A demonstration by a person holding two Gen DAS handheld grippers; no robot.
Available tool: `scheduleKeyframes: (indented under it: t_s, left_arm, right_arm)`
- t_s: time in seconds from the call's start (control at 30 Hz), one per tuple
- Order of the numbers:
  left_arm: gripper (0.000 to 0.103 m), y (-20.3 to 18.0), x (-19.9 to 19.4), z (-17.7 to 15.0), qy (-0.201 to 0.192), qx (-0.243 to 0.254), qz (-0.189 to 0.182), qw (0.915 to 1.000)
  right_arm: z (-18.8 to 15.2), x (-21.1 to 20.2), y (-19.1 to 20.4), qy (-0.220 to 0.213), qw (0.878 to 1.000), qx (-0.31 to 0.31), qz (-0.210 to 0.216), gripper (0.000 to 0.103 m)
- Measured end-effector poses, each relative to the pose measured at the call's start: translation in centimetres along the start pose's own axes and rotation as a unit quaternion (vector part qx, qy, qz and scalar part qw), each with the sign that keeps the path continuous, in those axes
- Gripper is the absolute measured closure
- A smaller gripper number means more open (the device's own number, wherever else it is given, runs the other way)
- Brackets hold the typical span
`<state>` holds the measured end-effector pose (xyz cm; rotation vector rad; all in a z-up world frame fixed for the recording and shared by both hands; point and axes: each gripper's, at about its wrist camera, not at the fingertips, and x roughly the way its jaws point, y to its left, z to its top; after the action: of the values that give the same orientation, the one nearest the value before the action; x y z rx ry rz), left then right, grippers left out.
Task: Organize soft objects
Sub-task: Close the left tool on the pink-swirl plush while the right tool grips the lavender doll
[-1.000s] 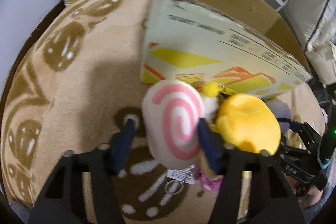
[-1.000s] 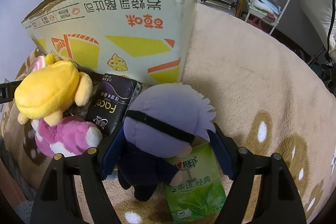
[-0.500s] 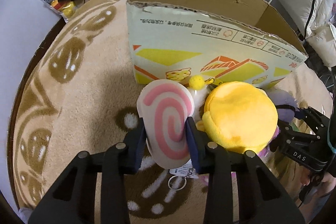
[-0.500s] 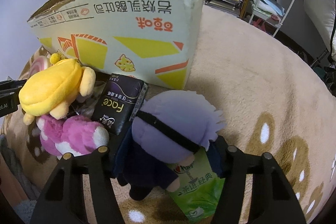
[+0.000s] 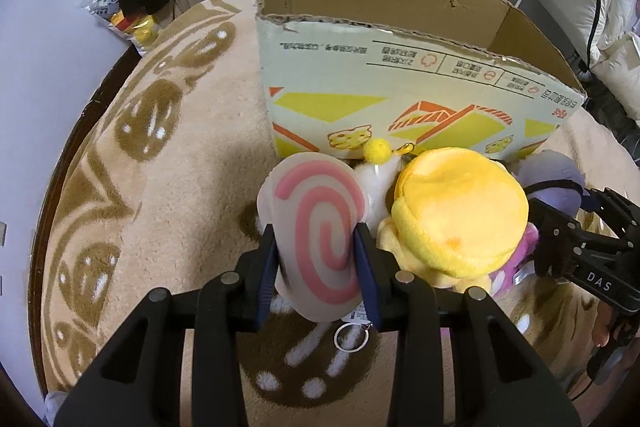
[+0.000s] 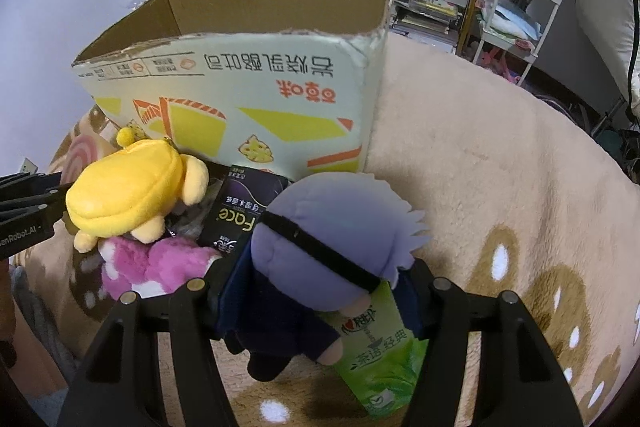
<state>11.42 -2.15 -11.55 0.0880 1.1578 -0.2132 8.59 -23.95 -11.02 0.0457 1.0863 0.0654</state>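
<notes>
Left gripper: my left gripper [image 5: 316,259] has gone from wide open around the round white plush disc with a pink spiral [image 5: 316,223] a second ago to clamped on its lower half, blue pads pressing both sides.
Right gripper: my right gripper [image 6: 316,291] has likewise closed in; it now squeezes the dark-blue body of the soft doll with pale lavender hair and a black blindfold [image 6: 332,243].
Lift: both cameras sit higher against the open printed cardboard box [image 5: 400,95] than before, and its brown interior shows over the near rim, so I judge both toys are coming up off the beige plush blanket with brown cookie patterns [image 5: 168,187].
Left behind: the yellow plush toy [image 6: 128,195] lies on the fuzzy magenta plush toy [image 6: 160,263], beside the black tissue pack [image 6: 240,215]; the green tissue pack [image 6: 376,355] lies under the doll.
Meaning: two grasps made; next I need to clear the box's near wall and release inside.
Risk: the disc's metal key ring [image 5: 351,337] dangles and could snag the rim.
</notes>
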Motion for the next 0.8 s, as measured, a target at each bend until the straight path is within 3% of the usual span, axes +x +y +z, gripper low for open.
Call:
scheduleKeyframes:
  t_s: [0.5, 0.7, 0.8]
  left_arm:
    - [0.068, 0.4, -2.1, -0.9, -0.028, -0.004, 0.030, 0.9992]
    - [0.068, 0.5, -4.9, -1.5, -0.077, -0.006, 0.046, 0.9960]
    - [0.068, 0.3, -7.1, -1.9, -0.121, -0.002, 0.061, 0.9908]
  right_arm:
    - [-0.6, -3.4, 0.5, -0.045, 0.999, 0.013, -0.001, 0.036]
    - [-0.6, -5.7, 0.5, -0.078, 0.997, 0.017, 0.013, 0.036]
    - [-0.7, -7.3, 0.7, -0.104, 0.994, 0.016, 0.019, 0.036]
